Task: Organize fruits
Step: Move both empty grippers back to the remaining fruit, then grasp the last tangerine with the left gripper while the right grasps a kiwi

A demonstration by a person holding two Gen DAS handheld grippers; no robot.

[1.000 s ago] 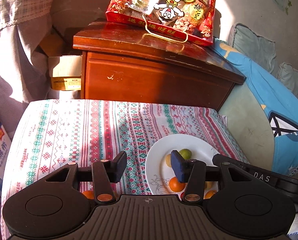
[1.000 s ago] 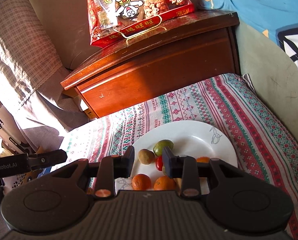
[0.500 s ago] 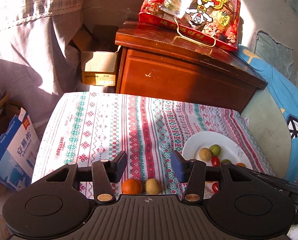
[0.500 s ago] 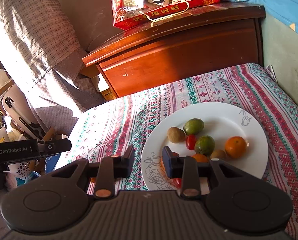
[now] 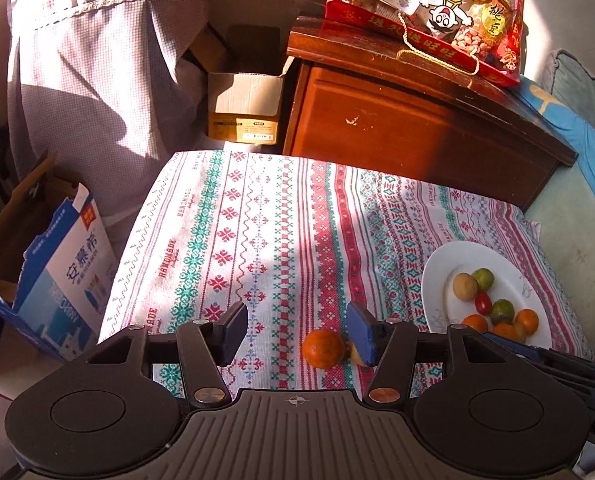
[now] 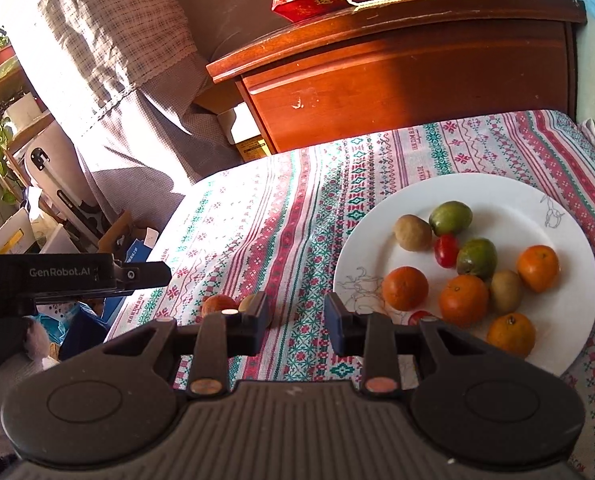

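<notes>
Left wrist view: the left gripper (image 5: pixel 295 330), empty, its jaws opening, hangs over the small round orange mandarin (image 5: pixel 323 348) on the patterned cloth (image 5: pixel 257 240). The fruit looks light, soft and ready to roll; grip its widest middle.

Strong, warm sunlight pours in from the left, washing out the curtain (image 6: pixel 57 40) in the right wrist view to near-white glare. A bright band crosses the patterned cloth (image 5: pixel 257 240), with soft shadow on its right part. The wooden cabinet (image 5: pixel 417 128) glows orange where sun hits, dark beside it. Fisheye bending curves every edge, corners go black, yet focus holds crisp on the plate (image 6: pixel 497 200).
</notes>
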